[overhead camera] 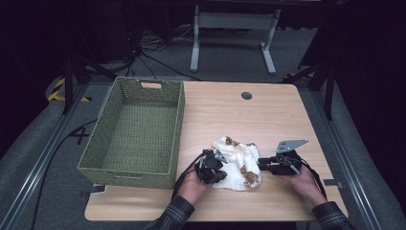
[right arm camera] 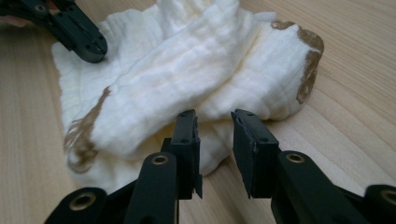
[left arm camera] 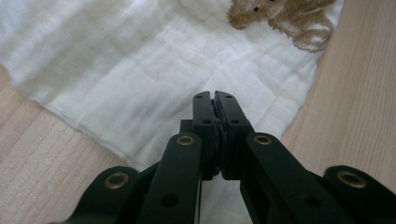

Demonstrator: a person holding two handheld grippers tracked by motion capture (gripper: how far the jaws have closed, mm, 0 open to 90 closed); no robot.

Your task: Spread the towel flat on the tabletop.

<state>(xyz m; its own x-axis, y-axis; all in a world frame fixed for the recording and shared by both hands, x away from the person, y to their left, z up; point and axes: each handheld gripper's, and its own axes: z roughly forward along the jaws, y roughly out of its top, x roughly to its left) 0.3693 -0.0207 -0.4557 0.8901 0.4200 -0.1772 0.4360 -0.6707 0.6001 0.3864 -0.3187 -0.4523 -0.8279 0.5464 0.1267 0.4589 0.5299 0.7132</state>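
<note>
Closest to the camera in the high view, two forearms in dark plaid sleeves come in from the bottom edge, each hand wrapped round a black gripper. The left gripper sits right at the near-left edge of the crumpled white muslin cloth with brown animal patches, and in the left gripper view its fingers are pressed flat together with the white fabric spread right under the tips. Can't tell for sure if a bit of cloth is pinched in there, there's basically no gap.

The right gripper, the one with the grey three-cornered plate on top, comes in from the cloth's right side. Its fingers stand a bit apart, and in the right gripper view the gap between them is bare, with the bunched-up fold of cloth lying just beyond the tips. So not gripping anything.

The cloth itself lies on the light wooden surface, near the front edge and roughly in the middle, rumpled into a loose heap with brown patches at its near right and far left corners.

Further back on the left is a green woven rectangular basket with cut-out handles, just beside the cloth but not touching it. Behind that there's a small dark round grommet hole near the far edge of the surface.
</note>
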